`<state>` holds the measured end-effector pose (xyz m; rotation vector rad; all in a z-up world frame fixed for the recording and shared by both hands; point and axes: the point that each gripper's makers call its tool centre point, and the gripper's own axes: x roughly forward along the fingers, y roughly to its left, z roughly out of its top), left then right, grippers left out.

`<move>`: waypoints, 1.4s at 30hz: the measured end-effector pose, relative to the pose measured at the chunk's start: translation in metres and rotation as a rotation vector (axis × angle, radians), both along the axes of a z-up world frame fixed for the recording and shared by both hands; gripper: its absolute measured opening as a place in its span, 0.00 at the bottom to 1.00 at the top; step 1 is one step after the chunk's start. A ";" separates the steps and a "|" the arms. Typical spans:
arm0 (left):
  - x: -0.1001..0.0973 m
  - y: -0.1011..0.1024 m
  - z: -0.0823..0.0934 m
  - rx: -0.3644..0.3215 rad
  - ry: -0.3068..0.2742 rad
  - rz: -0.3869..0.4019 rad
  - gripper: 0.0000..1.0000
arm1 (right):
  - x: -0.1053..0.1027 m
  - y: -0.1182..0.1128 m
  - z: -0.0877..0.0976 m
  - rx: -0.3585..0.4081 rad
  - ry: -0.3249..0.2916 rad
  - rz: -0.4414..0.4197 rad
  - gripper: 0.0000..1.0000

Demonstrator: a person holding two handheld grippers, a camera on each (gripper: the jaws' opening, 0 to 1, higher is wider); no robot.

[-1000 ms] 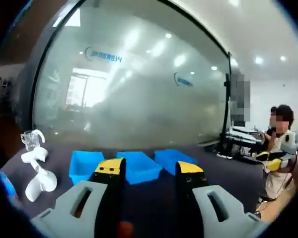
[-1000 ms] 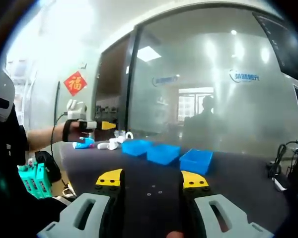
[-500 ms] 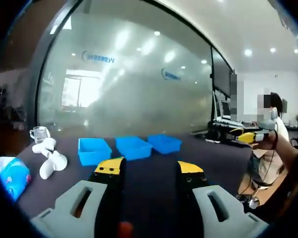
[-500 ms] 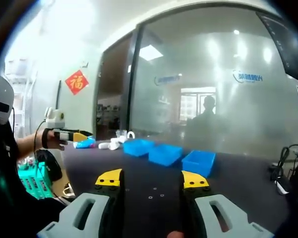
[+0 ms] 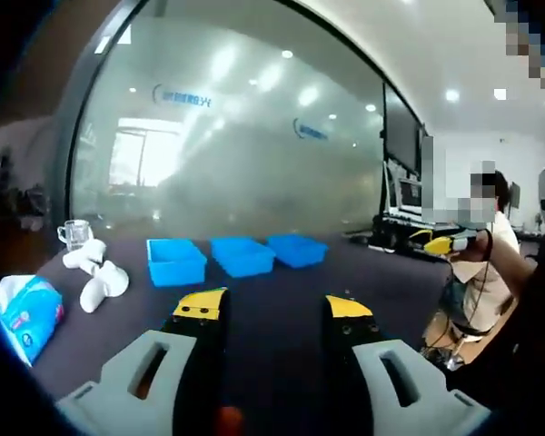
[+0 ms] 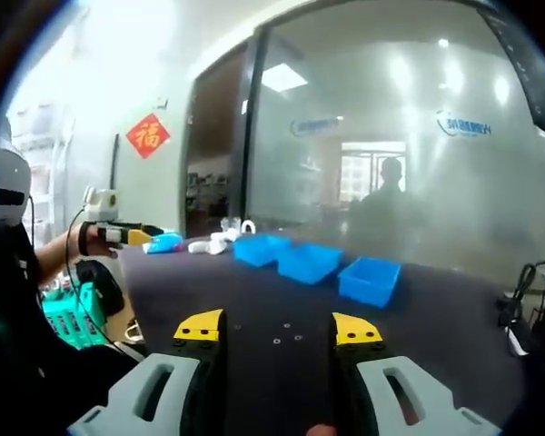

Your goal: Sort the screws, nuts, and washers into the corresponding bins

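Both the left hand-held gripper [image 5: 271,309] and the right hand-held gripper [image 6: 278,327] hang agape and empty above the dark counter [image 6: 254,300] with three blue plastic bins [image 6: 311,263].

A frosted glass wall [image 5: 254,154] (perhaps logo-printed) backs the dark table [image 6: 254,300].

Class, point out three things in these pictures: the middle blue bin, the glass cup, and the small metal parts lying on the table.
middle blue bin [image 5: 242,256], left gripper view, on its front wall.
glass cup [image 5: 74,233], left gripper view, on its side.
small metal parts [image 6: 286,339], right gripper view, between the tongs, on the table.
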<state>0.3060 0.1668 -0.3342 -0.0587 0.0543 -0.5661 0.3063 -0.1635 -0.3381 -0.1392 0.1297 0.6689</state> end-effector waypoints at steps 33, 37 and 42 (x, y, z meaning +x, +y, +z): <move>-0.028 -0.007 -0.015 0.068 0.021 -0.081 0.40 | 0.025 0.061 -0.037 -0.431 0.251 0.363 0.40; -0.032 -0.010 -0.017 0.053 0.031 -0.115 0.40 | 0.027 0.068 -0.038 -0.466 0.259 0.396 0.39; -0.036 -0.013 -0.020 0.039 0.044 -0.149 0.40 | 0.027 0.078 -0.035 -0.489 0.262 0.421 0.38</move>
